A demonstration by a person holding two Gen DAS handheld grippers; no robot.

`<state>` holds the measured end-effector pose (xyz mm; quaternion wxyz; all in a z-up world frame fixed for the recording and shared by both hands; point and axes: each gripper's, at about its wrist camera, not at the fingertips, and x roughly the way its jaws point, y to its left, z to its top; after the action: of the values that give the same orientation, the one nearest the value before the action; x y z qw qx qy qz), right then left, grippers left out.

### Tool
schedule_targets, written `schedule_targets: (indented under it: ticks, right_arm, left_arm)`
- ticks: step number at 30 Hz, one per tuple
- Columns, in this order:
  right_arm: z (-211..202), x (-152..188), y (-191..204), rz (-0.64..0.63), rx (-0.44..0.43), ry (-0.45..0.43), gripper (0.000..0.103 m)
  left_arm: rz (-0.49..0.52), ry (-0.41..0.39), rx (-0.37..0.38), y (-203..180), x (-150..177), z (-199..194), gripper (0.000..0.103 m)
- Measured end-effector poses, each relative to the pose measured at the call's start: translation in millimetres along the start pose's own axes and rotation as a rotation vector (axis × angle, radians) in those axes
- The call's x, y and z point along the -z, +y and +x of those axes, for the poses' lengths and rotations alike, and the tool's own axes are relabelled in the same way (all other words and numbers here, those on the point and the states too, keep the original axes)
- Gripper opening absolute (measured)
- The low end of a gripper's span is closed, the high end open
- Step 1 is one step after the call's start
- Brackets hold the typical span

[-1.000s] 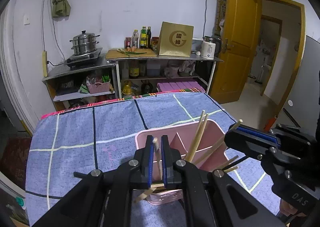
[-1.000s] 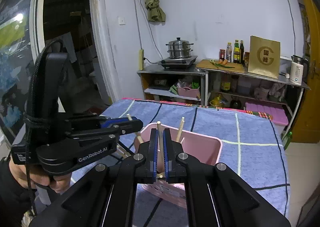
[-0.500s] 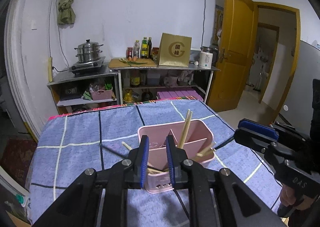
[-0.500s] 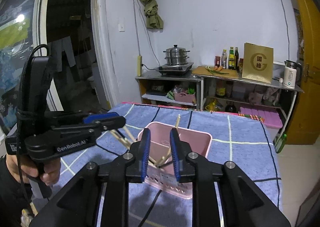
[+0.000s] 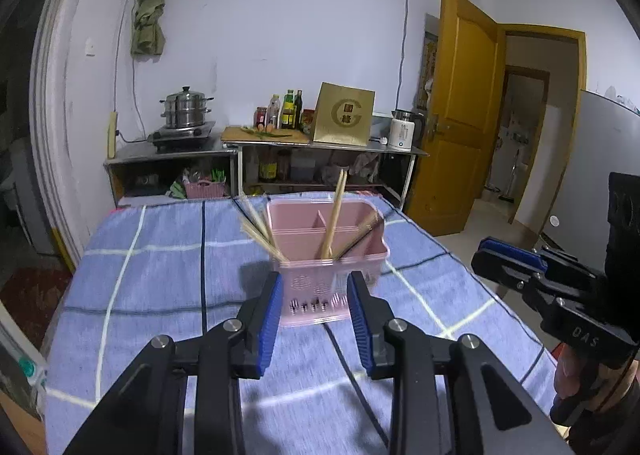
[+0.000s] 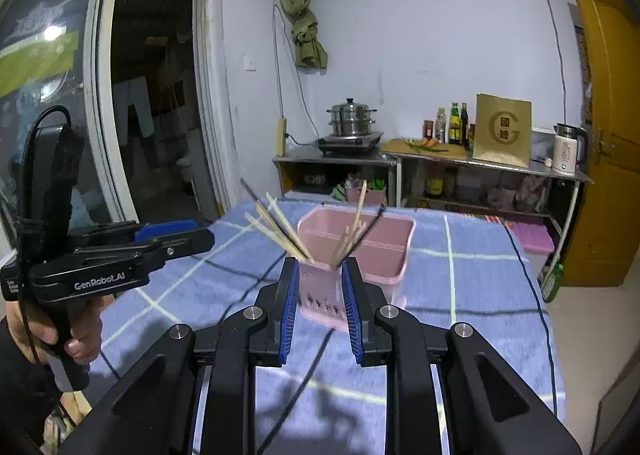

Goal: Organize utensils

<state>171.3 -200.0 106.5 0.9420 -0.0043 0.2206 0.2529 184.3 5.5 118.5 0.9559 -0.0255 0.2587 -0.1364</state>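
Looking along your left gripper (image 5: 316, 311), you find its blue-padded jaws spread wide with nothing between them; a second ago they were pinching a pale wooden chopstick over the holder, and half a second ago they had only begun to part. Your right gripper (image 6: 320, 305) tells the same story: its jaws stand apart and empty, where a second ago they were pressed on a chopstick of their own. Both tools have also drawn back, so the pink plastic divided utensil holder (image 5: 326, 255) now sits ahead of the fingers instead of under them, standing on the blue checked tablecloth (image 5: 160, 255) near the table's middle.

The pale wooden chopsticks (image 5: 334, 215) stand loosely in the holder's front compartment, some fanning out to the left over its rim, one upright near the middle, others leaning right beside a dark stick. The rear compartments look empty from here, though their floors are partly hidden.

You can take that as both releases having landed. No loose utensil shows on the cloth in either view, so the sorting looks finished or close to it; the splayed sticks may want tidying
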Motion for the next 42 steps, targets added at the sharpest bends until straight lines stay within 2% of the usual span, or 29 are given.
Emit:
schedule_targets:
  ticks: [8,18,29,42]
  right_arm:
    - [-18,44,12,0.021,0.011,0.027,0.023]
    - [-39,78,20,0.039,0.048,0.040,0.024]
    - [-50,97,38,0.013,0.070,0.040,0.024]
    - [-53,100,39,0.019,0.077,0.040,0.026]
  left_arm:
    - [-0.026,-0.001,-0.043,-8,58,-21,0.033]
    - [-0.051,-0.034,-0.081,-19,99,-47,0.033]
    - [-0.068,-0.013,-0.092,-24,127,-58,0.033]
    - [-0.077,-0.002,-0.108,-23,133,-55,0.033]
